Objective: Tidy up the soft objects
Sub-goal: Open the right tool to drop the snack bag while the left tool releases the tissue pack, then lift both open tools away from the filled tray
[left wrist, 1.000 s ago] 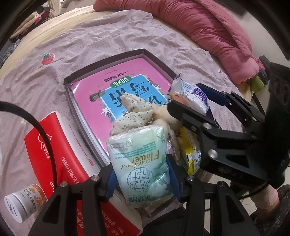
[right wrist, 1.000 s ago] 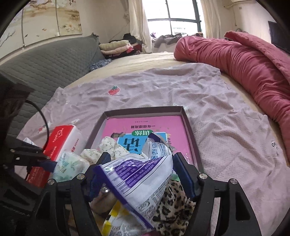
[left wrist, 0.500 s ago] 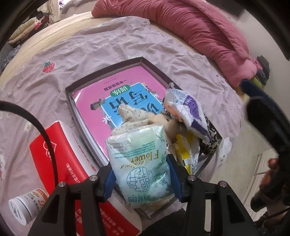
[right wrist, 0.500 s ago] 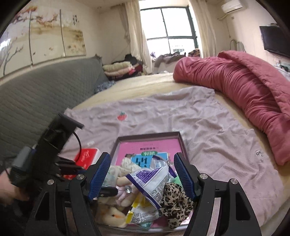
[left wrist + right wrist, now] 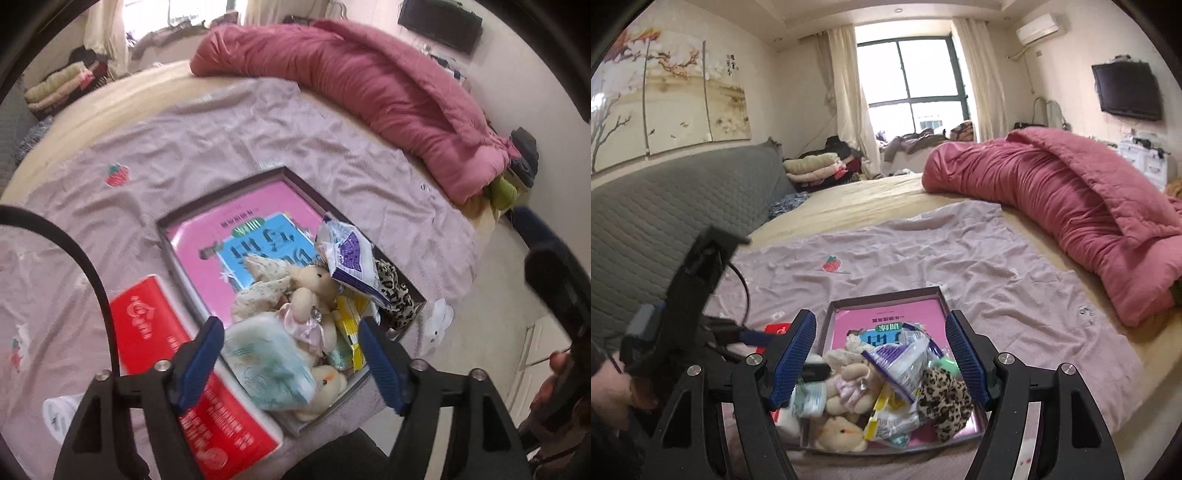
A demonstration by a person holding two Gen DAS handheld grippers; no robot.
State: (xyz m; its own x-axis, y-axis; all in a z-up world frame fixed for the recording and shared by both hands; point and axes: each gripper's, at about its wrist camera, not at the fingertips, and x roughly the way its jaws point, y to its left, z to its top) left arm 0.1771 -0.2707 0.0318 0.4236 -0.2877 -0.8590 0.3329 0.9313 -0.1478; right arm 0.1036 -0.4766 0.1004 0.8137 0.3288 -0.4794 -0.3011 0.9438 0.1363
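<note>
A dark shallow box (image 5: 221, 199) with a pink book (image 5: 236, 236) inside lies on the bed. Soft things are piled at its near end: a green tissue pack (image 5: 269, 362), a beige plush toy (image 5: 310, 291), a purple-white packet (image 5: 351, 258), a leopard-print cloth (image 5: 395, 291) and a yellow chick toy (image 5: 328, 380). My left gripper (image 5: 291, 362) is open and empty above the tissue pack. My right gripper (image 5: 881, 360) is open and empty, raised above the same box (image 5: 886, 295) and pile (image 5: 879, 387).
A red tissue box (image 5: 166, 354) lies left of the dark box on the lilac sheet (image 5: 184, 147). A pink duvet (image 5: 369, 96) lies along the bed's far right side. A grey headboard (image 5: 665, 206) stands at the left. The bed edge and floor (image 5: 498, 295) are to the right.
My left gripper opened and let go of the green tissue pack, which now lies in the box. Both grippers rose and pulled back from the pile; the right one had released the purple packet earlier.
</note>
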